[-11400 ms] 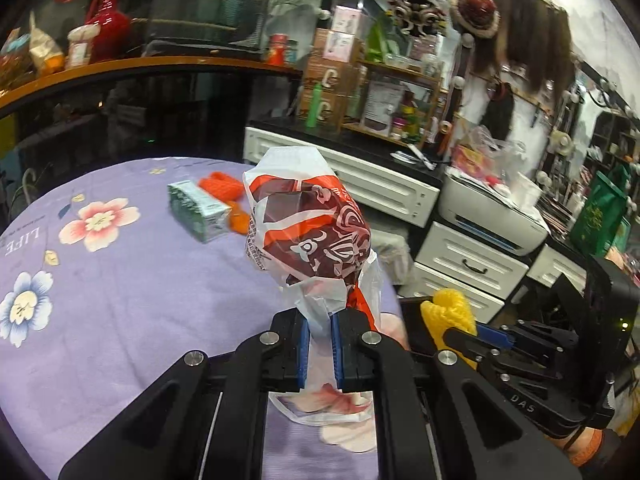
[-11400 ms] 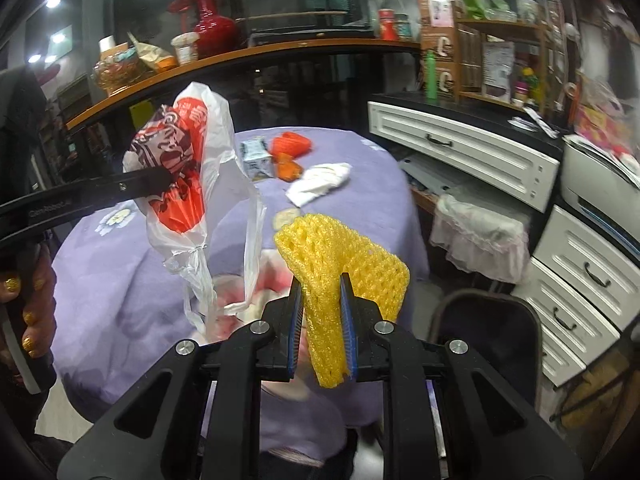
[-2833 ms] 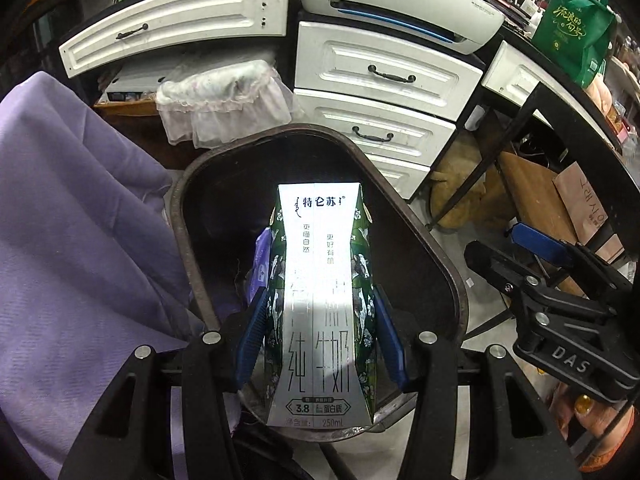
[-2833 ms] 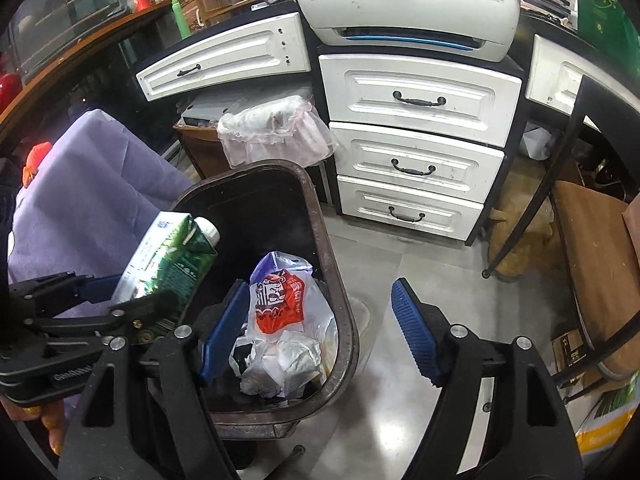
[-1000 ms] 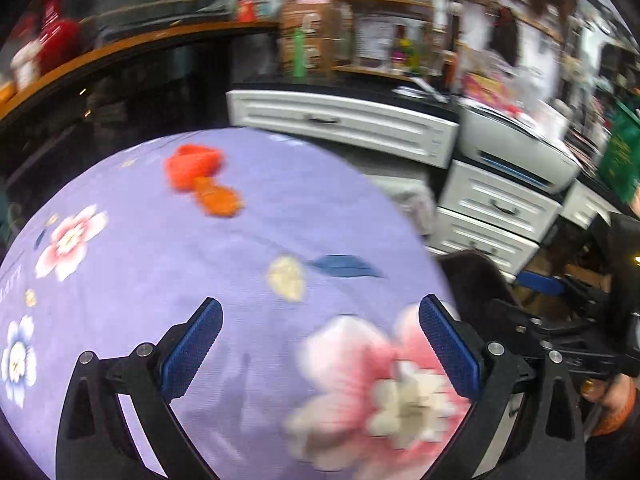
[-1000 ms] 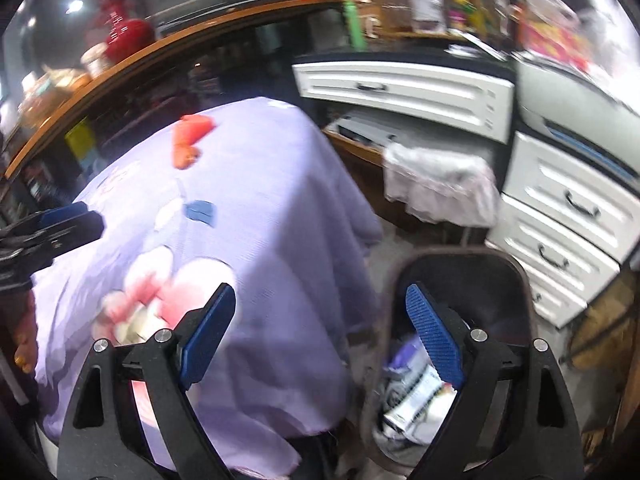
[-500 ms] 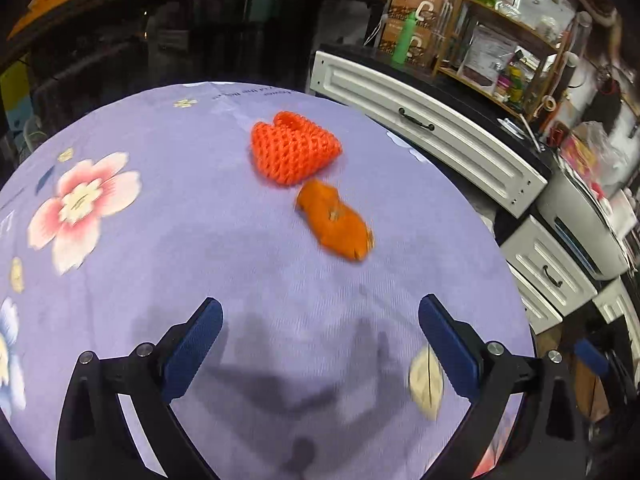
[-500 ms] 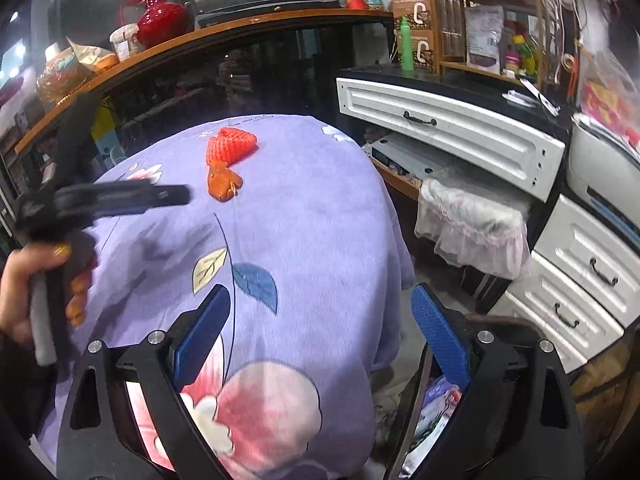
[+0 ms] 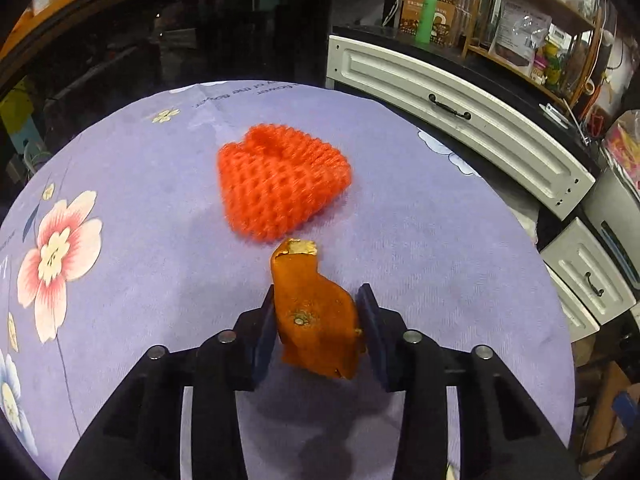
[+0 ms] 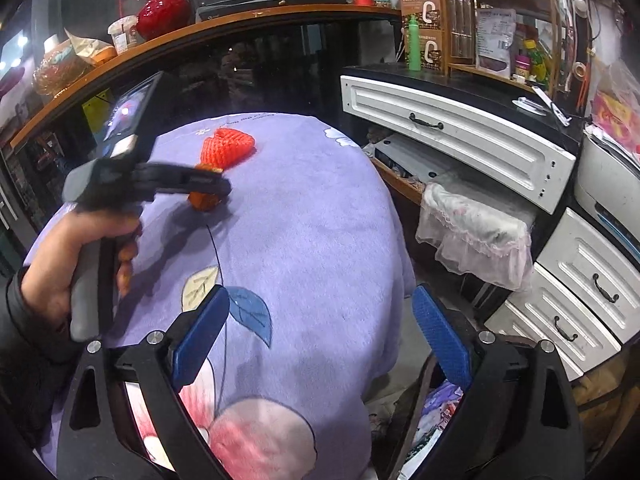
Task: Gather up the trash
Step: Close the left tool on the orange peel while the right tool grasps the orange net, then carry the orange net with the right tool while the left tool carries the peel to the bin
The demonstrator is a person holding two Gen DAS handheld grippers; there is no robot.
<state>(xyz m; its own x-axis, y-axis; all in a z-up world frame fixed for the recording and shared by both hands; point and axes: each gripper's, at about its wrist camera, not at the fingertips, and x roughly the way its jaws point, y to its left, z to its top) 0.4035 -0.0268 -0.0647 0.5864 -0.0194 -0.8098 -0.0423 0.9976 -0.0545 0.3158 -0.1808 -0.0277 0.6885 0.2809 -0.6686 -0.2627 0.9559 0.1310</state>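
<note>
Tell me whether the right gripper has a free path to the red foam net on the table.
Probably yes. The right gripper is open and empty, bare cloth lies ahead, and only the left gripper around the orange peel sits beside the red foam net.

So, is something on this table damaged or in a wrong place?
Two trash pieces lie on the cloth: an orange peel, torn at its far tip, between the left gripper's pads, and a red foam net lying loose just behind it. Nothing is spilled.

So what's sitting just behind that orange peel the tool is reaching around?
Right behind the orange peel lies a red foam fruit net on the purple flowered tablecloth. The left gripper brackets the peel; whatever is under the net or peel is hidden.
</note>
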